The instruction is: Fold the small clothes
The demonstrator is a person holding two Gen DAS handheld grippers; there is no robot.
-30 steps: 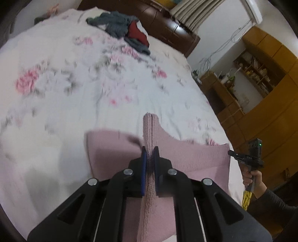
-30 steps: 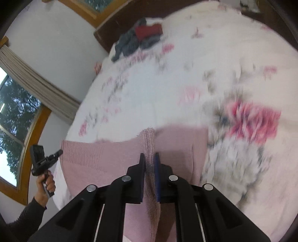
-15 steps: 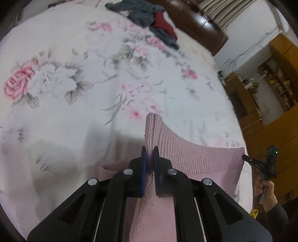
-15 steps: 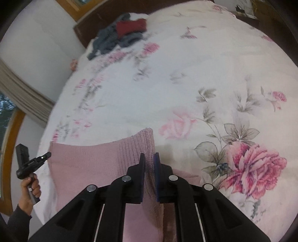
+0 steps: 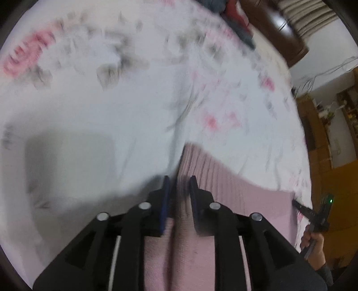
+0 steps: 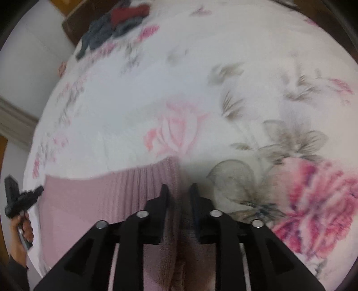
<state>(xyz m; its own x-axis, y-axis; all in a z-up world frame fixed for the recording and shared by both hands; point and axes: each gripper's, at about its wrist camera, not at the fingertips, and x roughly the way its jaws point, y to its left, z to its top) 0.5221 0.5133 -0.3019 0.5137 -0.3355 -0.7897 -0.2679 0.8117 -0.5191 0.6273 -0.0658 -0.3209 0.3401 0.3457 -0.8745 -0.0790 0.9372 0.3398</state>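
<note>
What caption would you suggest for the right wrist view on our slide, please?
Right gripper, jaws parted, over the corner of a pink knit garment on a floral bedsheet.

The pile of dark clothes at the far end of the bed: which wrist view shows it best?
The right wrist view: the pile of dark clothes shows whole, grey-blue with a red piece, though blurred. The left wrist view crops the pile at the frame's top edge.

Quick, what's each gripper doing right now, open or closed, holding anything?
Left gripper: open, jaws parted around a ridge of the pink knit garment, not clamping it.
Right gripper: open, same garment lying between its jaws.
</note>
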